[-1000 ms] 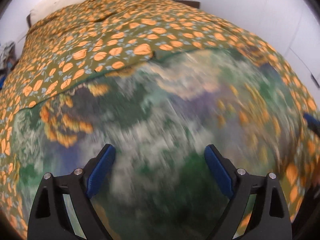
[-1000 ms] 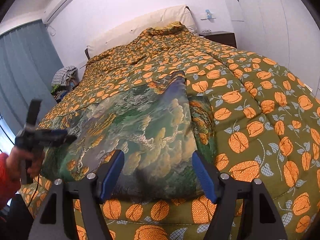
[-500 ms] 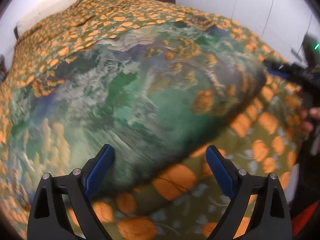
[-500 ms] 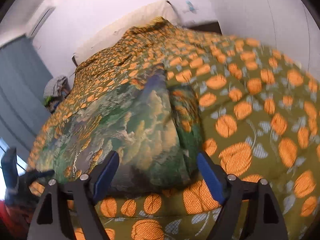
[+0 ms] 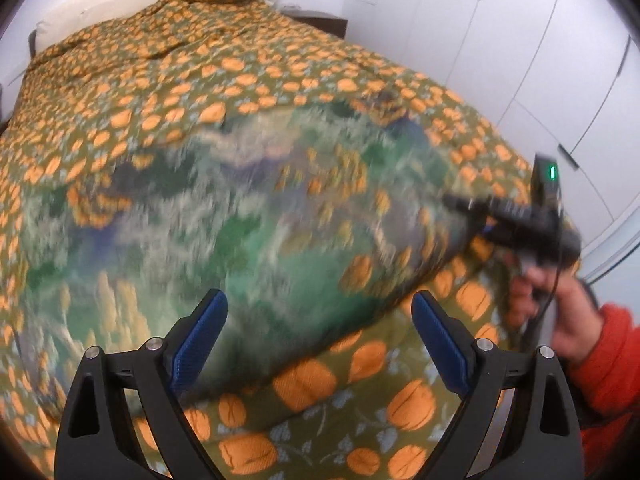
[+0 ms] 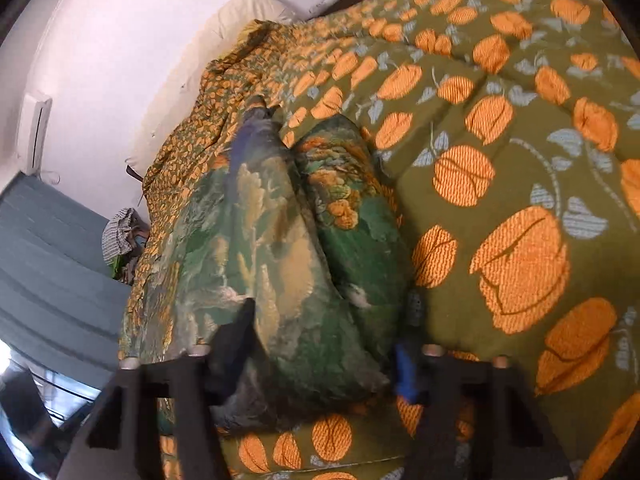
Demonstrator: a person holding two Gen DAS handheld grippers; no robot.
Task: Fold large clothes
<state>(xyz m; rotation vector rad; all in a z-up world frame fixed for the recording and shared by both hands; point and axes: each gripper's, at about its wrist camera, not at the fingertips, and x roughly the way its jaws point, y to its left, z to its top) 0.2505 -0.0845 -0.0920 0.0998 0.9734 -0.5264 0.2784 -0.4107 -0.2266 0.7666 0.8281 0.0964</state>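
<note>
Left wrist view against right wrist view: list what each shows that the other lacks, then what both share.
Only the left wrist view: the right hand in an orange sleeve, the white cupboard doors, and the left gripper open over the garment.
Only the right wrist view: the curtain, the clothes pile, and the right gripper closing around the garment's edge.
Both: the green patterned garment on the orange-flowered bedspread.
</note>
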